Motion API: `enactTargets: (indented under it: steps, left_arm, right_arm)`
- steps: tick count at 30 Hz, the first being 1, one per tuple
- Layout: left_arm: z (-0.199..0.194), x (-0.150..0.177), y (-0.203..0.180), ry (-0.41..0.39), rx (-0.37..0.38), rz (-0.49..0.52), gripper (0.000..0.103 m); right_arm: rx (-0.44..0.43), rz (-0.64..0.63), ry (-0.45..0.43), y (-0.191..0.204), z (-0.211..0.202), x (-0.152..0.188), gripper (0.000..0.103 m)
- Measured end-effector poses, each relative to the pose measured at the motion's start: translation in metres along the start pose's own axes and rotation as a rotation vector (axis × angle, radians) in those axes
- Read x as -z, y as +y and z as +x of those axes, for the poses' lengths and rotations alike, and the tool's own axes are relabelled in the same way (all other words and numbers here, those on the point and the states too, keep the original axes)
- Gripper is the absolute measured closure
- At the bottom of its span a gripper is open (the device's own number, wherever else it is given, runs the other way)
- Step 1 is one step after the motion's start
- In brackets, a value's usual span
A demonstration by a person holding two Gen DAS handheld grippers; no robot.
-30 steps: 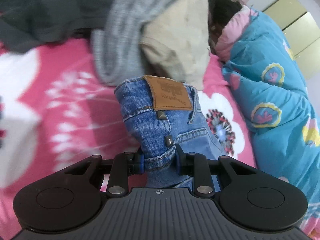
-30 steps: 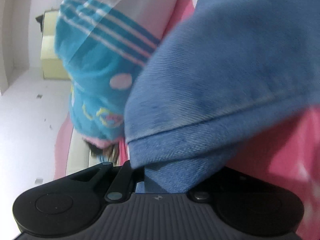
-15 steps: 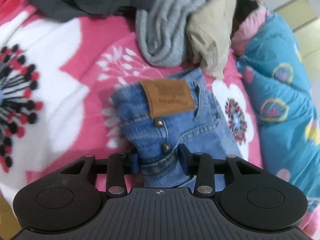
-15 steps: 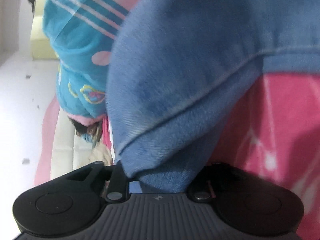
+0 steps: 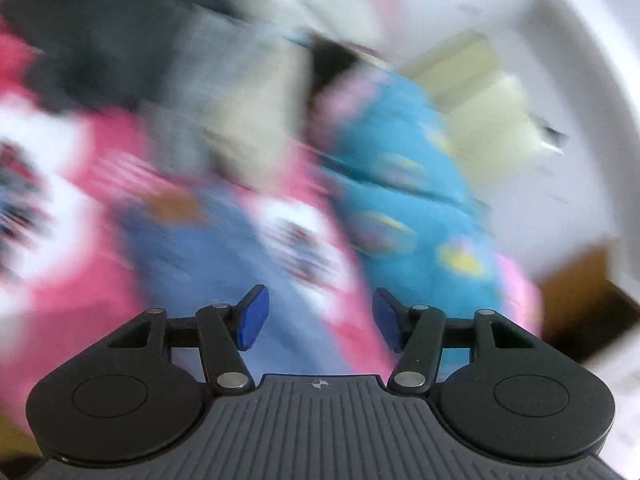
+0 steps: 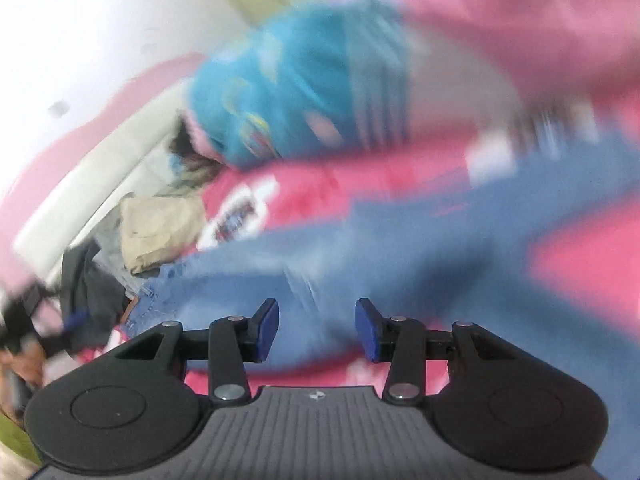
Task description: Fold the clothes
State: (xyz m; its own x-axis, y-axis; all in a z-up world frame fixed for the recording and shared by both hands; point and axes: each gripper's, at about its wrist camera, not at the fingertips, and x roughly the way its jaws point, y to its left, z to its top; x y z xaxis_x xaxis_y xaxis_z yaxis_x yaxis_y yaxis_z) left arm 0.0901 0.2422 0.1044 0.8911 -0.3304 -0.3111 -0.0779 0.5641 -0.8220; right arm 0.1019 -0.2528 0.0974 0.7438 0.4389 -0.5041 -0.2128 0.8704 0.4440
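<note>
Both views are smeared by motion. The blue jeans lie folded on the pink flowered bedspread, their brown waist patch showing as a blur. My left gripper hangs above them, its jaws opening, with nothing between the blue pads. In the right wrist view the jeans stretch across the bedspread below my right gripper. Its jaws are opening too and hold nothing.
A heap of dark, grey and beige clothes lies beyond the jeans. A blue patterned quilt is bunched along one side of the bed. Pale cabinets and a white wall stand behind. A brown box is off the bed's edge.
Both grippers have let go of the jeans, opened, and lifted away from them. The jeans now lie on the bedspread. The right wrist view has rolled round.
</note>
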Motion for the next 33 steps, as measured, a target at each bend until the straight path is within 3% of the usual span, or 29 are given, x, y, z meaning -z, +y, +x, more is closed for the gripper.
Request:
enactTargets:
  steps: [4, 6, 8, 14, 18, 20, 24, 27, 30, 33]
  left_arm:
    - [0.004, 0.046, -0.062, 0.093, 0.282, 0.087, 0.044]
    - [0.001, 0.064, -0.065, 0.076, 0.309, 0.096, 0.039]
    - [-0.002, 0.072, -0.052, 0.021, 0.238, 0.12, 0.039]
    - [-0.017, 0.067, 0.014, -0.272, -0.324, 0.28, 0.039]
    - [-0.007, 0.038, 0.061, -0.378, -0.584, 0.289, 0.039]
    - [0.003, 0.02, 0.082, -0.38, -0.585, 0.25, 0.039]
    - [0.024, 0.0, 0.114, -0.322, -0.454, 0.18, 0.039]
    - [0.041, -0.006, 0.126, -0.301, -0.465, 0.176, 0.041]
    - [0.059, -0.016, 0.139, -0.238, -0.49, 0.15, 0.043]
    - [0.071, -0.022, 0.143, -0.23, -0.512, 0.154, 0.043]
  right_arm:
    - [-0.055, -0.23, -0.128, 0.042, -0.018, -0.039, 0.058]
    - [-0.096, -0.314, -0.153, 0.059, -0.015, -0.051, 0.058]
    - [-0.134, -0.394, -0.127, 0.078, 0.005, -0.054, 0.058]
    - [-0.257, -0.553, 0.075, 0.132, 0.124, -0.042, 0.058]
    - [-0.359, -0.634, 0.228, 0.179, 0.217, -0.03, 0.058]
    - [-0.41, -0.649, 0.306, 0.199, 0.262, -0.024, 0.058]
    - [-0.435, -0.681, 0.428, 0.229, 0.341, -0.011, 0.058]
    - [-0.428, -0.706, 0.462, 0.242, 0.378, 0.0, 0.058]
    - [-0.438, -0.719, 0.469, 0.249, 0.392, 0.011, 0.058]
    - [-0.432, -0.779, 0.502, 0.257, 0.401, 0.029, 0.061]
